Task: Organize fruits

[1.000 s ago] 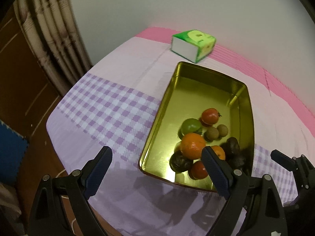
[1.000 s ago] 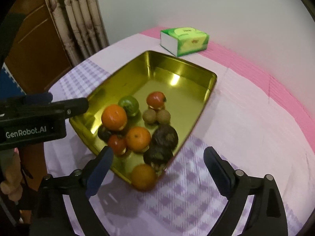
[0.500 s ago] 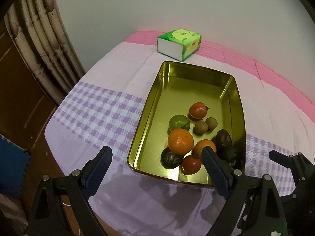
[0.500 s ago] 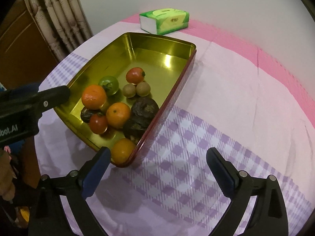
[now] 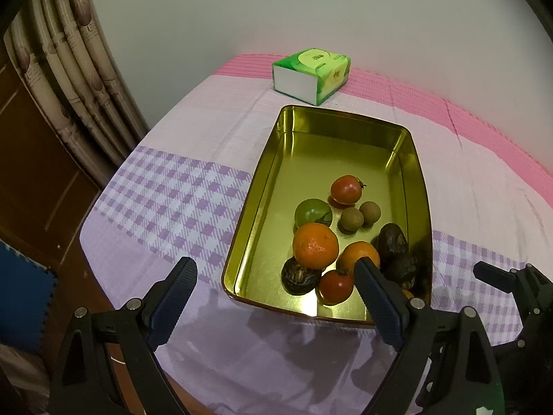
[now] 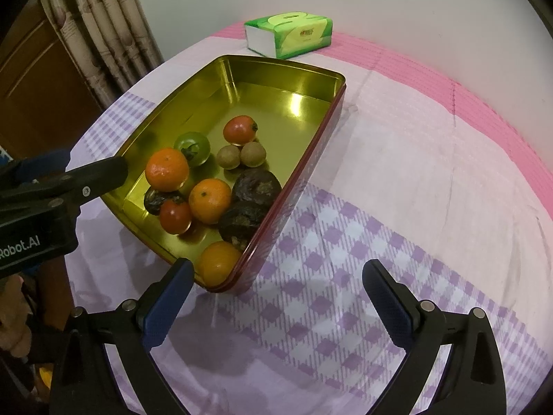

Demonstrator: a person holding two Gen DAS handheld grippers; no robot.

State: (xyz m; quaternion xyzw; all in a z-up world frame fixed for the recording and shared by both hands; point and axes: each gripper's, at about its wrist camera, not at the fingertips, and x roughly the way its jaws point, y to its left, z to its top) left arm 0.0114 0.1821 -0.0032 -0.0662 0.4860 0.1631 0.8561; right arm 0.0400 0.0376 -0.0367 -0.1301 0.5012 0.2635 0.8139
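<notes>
Left gripper [image 5: 273, 290]: jaws spread wide, empty, above the table's near edge.
Right gripper [image 6: 276, 294]: jaws released, empty, beside the tin's near corner.
Fruits: 3 oranges [image 6: 209, 200], 2 red tomatoes [image 6: 240, 130], 1 green tomato [image 6: 192, 148] clustered at the near end of the gold tin [image 6: 276, 79].
Tissue box [image 6: 288, 34]: beyond the tin.

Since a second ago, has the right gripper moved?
Yes. The right gripper has pulled back toward its right: the gold tin and tissue box, both resting on the cloth, now sit farther from its fingers.
</notes>
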